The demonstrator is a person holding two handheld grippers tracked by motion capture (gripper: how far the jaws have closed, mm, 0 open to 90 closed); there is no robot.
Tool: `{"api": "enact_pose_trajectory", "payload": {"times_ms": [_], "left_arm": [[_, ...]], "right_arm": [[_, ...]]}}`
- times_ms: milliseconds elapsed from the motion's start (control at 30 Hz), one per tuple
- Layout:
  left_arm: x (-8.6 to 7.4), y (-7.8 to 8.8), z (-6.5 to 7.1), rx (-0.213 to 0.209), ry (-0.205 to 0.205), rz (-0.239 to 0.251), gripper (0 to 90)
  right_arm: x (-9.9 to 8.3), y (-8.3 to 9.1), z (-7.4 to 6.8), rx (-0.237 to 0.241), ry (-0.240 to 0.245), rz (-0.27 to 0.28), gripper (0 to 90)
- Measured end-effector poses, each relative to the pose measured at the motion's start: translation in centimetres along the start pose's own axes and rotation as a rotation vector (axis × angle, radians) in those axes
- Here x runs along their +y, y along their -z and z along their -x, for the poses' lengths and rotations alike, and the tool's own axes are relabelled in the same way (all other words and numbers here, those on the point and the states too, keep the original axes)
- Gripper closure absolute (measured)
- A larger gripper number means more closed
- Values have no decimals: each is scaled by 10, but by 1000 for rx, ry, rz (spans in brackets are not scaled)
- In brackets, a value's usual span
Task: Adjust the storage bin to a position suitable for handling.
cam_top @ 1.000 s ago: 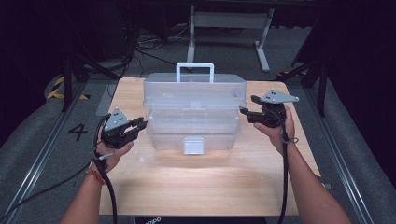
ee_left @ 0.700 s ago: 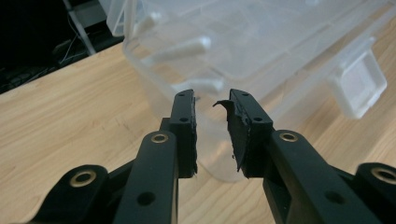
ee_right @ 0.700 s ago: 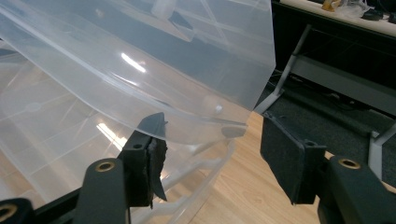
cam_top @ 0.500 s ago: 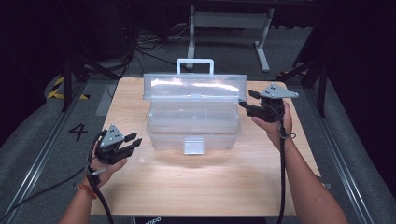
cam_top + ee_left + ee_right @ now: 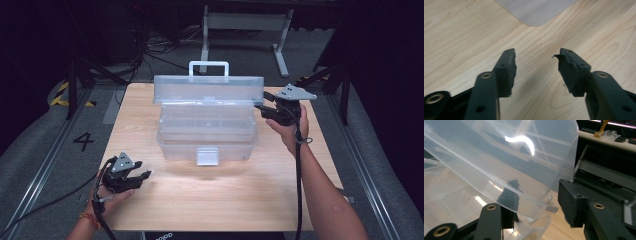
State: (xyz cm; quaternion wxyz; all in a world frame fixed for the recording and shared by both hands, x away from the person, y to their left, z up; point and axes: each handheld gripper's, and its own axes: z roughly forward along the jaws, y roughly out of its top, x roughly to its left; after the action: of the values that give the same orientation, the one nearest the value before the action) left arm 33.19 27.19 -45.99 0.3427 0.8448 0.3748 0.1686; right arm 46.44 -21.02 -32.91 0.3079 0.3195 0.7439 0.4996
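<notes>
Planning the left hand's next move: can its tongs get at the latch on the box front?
Probably yes: the left tongs are open, and bare table separates them from the latch.

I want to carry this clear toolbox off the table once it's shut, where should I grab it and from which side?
Grip the carry handle on the lid, likely from above once the lid is down: it is a raised bar with a gap beneath for a jaw.
</notes>
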Motion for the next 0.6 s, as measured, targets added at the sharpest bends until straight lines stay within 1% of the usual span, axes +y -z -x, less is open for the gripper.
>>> {"api": "enact_pose_trajectory", "payload": {"times_ms": [33,67,100,167,233,267,300,333,367,400,433,500,567,600], "left_arm": [[-1,-1,0,2,-1,-9,427],[-2,-1,0,4,5,-4,396],[-3,-1,0,13,11,-9,373],[-4,-2,-1,-6,24,-12,332],[-6,-4,-2,-8,37,-12,308],[-7,-5,-1,-9,47,-19,301],[-7,-6,-2,-6,35,-20,296],[-9,-8,-2,-1,39,-26,294],[-9,-9,-1,-4,41,-44,292],[-10,-10,-1,2,36,-46,288],[-10,-12,0,0,46,-61,287],[-10,-13,-1,2,48,-55,275],[-9,-14,0,0,60,-58,278],[-9,-15,0,-1,54,-54,274]], "right_arm": [[2,-1,-2,-10,9,9,525],[3,-1,-2,-15,9,8,527],[4,-1,-2,-20,8,10,529],[6,-2,0,-19,2,13,533],[7,-3,1,-28,7,14,551],[8,-3,2,-29,7,15,555],[8,-4,2,-31,5,15,560],[9,-4,3,-33,5,17,566],[10,-5,4,-36,1,18,577],[11,-6,4,-38,0,20,588],[11,-6,5,-43,1,23,598],[12,-7,6,-50,-5,25,612],[12,-9,6,-67,-11,26,646],[13,-10,6,-71,-20,25,656]]}}
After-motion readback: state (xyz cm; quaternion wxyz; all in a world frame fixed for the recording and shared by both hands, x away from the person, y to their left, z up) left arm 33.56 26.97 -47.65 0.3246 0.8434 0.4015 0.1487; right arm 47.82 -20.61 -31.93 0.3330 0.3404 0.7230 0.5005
